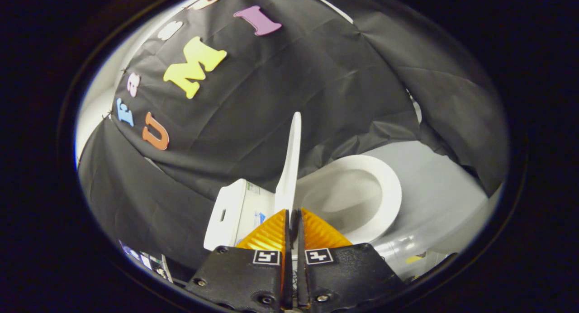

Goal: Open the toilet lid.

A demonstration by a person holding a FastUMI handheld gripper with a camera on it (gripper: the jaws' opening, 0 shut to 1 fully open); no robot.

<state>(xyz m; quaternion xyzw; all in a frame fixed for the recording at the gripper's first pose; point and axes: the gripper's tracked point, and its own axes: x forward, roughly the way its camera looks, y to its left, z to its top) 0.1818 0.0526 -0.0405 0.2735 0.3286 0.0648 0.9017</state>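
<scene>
Gripping lid (291,163) edge-on | tool (293,212) clamped on it | bowl (389,191) partly hidden

Black cloth (271,105) hangs creased and draped as the wall ahead of me, sagging in folds. A pale grey floor (434,186) spreads under its hem. Low down near me, some small printed cards or papers (147,261) lie in a heap, too blurred to make out.
</scene>
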